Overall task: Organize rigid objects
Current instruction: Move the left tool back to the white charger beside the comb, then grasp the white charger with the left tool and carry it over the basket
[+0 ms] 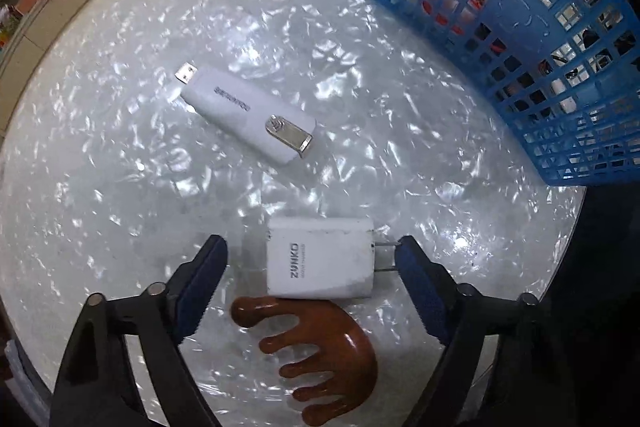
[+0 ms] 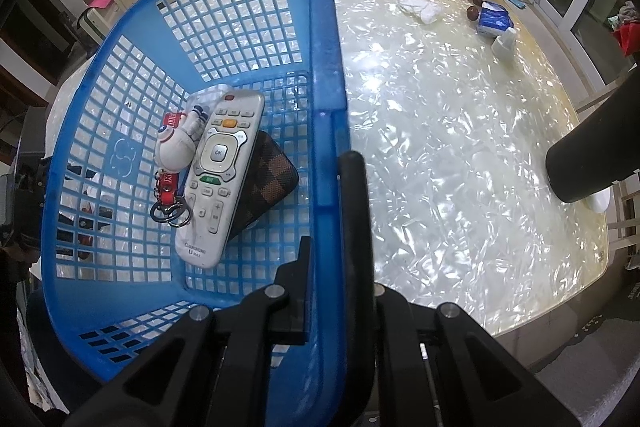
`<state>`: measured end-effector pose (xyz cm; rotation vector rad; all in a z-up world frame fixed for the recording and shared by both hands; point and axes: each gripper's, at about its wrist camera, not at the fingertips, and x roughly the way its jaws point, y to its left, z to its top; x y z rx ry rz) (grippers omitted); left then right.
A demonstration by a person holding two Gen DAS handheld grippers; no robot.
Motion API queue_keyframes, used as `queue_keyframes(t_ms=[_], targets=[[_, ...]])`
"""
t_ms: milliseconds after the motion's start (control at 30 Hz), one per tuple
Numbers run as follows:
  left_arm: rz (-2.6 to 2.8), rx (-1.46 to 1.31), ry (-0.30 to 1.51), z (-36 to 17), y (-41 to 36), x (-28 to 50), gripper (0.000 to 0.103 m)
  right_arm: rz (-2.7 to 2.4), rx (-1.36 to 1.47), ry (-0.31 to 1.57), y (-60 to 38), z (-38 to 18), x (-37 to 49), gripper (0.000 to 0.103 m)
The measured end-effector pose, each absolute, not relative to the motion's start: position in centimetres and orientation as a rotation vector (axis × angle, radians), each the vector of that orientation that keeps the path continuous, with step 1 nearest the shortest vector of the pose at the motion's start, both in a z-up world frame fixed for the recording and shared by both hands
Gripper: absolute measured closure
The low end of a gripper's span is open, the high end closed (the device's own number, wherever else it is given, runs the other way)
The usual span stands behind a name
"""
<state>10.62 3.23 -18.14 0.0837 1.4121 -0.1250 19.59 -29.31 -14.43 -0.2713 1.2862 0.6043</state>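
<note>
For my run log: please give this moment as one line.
left gripper: open around charger | right gripper: shut on basket rim

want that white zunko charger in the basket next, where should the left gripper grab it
Grip the ZUNKO charger across its body's long plain sides from above, not end to end. It lies flat, its prongs touching the left gripper's right finger; the wooden comb crowds the near side.

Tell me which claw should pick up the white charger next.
Left. The left claw is open with the white charger already between its fingers. The right claw is shut on the blue basket rim, holding it.
</note>
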Motion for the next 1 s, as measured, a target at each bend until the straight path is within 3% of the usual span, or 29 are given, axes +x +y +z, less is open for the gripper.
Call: queue_keyframes(t_ms=[67, 200, 533, 1000], targets=[[-0.120, 0.079, 1.404, -18.2, 3.1, 10.5, 0.020, 0.603, -0.270, 1.286, -29.3, -14.4, 19.6, 0.094], [-0.124, 0.073, 1.380, -17.6, 2.8, 9.9, 0.039, 0.605, -0.271, 1.287, -29.3, -14.4, 19.6, 0.094], [-0.085, 0.076, 1.353, -16.1, 3.6, 9.1, 0.039, 0.603, -0.273, 1.287, -29.2, -14.5, 19.6, 0.094], [-0.048, 0.172, 1.075, -4.2, 2.7, 7.8, 0.039, 0.598, -0.274, 1.276, -29.3, -14.4, 19.3, 0.094]])
